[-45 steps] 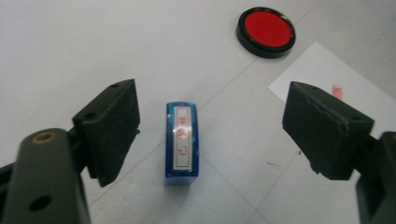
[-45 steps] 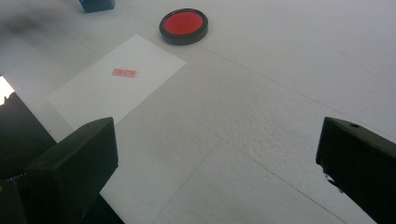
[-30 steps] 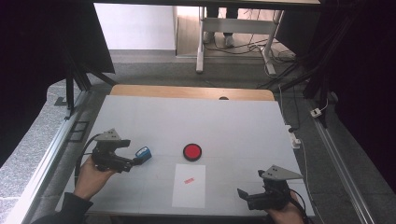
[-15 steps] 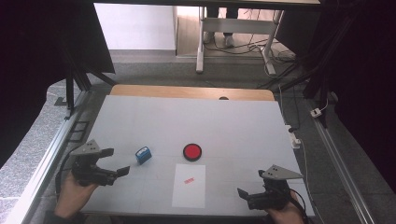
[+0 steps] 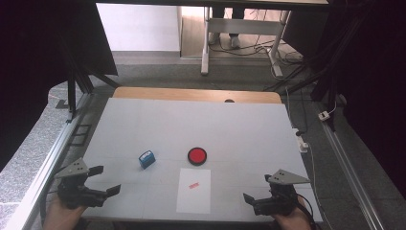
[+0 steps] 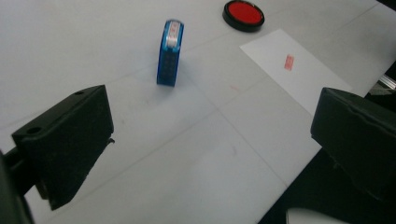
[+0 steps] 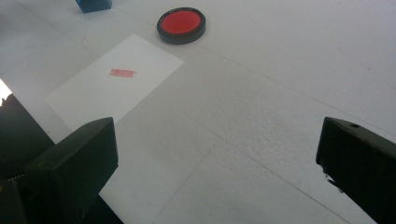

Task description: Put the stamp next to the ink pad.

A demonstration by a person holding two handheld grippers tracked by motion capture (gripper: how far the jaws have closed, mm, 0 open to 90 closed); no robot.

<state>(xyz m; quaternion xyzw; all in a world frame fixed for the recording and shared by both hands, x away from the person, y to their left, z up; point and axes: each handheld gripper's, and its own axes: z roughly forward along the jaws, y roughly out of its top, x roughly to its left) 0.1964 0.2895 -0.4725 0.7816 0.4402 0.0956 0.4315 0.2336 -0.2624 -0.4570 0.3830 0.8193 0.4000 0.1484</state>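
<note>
1. The left hand-held gripper, left of the paper sheet, has just been opening; its jaws stand wide, empty.
2. The blue stamp, upper left of the sheet, looks light, rigid; grip its flat sides.
3. The right hand-held gripper gapes empty.

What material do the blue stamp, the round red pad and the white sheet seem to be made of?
Blue stamp: probably moulded plastic, glossy, with a pale label on top.
Round red pad: a black rim, likely plastic, around a matt red filling that looks like inked felt.
White sheet: thin, flat, matt, most likely paper, bearing a small red print.
</note>
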